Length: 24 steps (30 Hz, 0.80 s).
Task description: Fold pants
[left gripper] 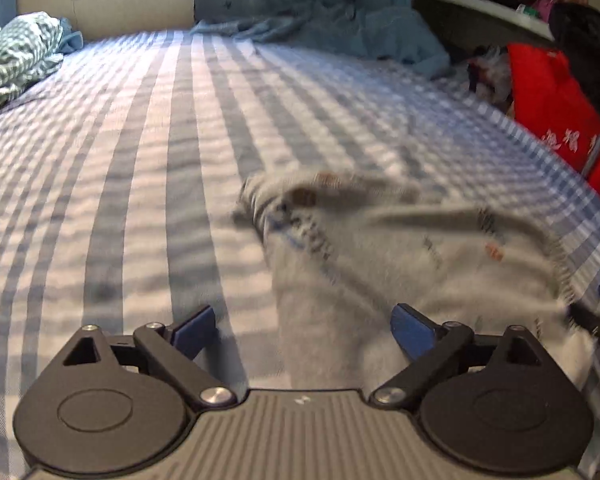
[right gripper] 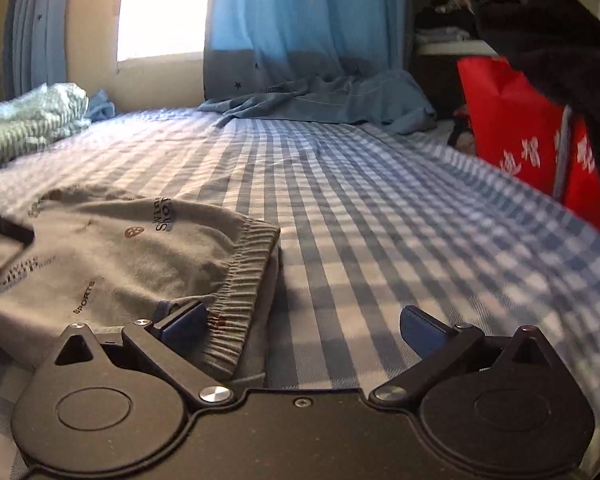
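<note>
Grey printed pants [left gripper: 400, 256] lie on the blue checked bed sheet [left gripper: 140, 160], to the right in the left wrist view and blurred there. My left gripper [left gripper: 304, 332] is open, low over the sheet, with the pants' near edge between and right of its fingers. In the right wrist view the pants [right gripper: 112, 256] lie at the left, their elastic waistband [right gripper: 240, 296] running toward my gripper. My right gripper [right gripper: 304, 332] is open, its left finger [right gripper: 184, 326] over the waistband end, its right finger over bare sheet [right gripper: 380, 220].
A crumpled green checked cloth [right gripper: 28, 128] lies at the far left of the bed. Blue garments [right gripper: 328, 100] are heaped at the far end under a blue curtain. A red bag [right gripper: 520, 132] and cluttered shelves stand off the bed's right edge.
</note>
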Tool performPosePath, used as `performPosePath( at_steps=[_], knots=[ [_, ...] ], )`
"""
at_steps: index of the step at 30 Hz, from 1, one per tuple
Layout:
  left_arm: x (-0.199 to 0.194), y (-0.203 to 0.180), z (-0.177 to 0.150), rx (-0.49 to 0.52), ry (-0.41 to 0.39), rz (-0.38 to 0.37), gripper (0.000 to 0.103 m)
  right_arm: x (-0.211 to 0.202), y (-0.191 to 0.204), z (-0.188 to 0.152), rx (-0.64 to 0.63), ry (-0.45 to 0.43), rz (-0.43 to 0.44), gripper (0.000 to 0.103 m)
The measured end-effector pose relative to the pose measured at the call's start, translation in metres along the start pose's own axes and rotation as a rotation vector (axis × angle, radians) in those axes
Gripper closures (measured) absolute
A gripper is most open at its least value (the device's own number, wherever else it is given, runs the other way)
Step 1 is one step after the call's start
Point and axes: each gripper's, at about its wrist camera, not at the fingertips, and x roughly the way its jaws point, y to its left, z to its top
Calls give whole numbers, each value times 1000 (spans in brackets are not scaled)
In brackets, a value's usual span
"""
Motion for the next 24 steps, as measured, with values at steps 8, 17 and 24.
performPosePath(
  at_steps=[8, 17, 24],
  knots=[
    [-6, 2, -2, -26, -5, 9, 1, -11, -9, 14, -37, -17, -16, 1],
    [3, 2, 26, -45, -32, 9, 1, 16, -11, 45, 2, -9, 102, 1],
    [57, 35, 75, -243, 70, -283, 3, 74, 2, 55, -9, 83, 127, 1]
  ],
)
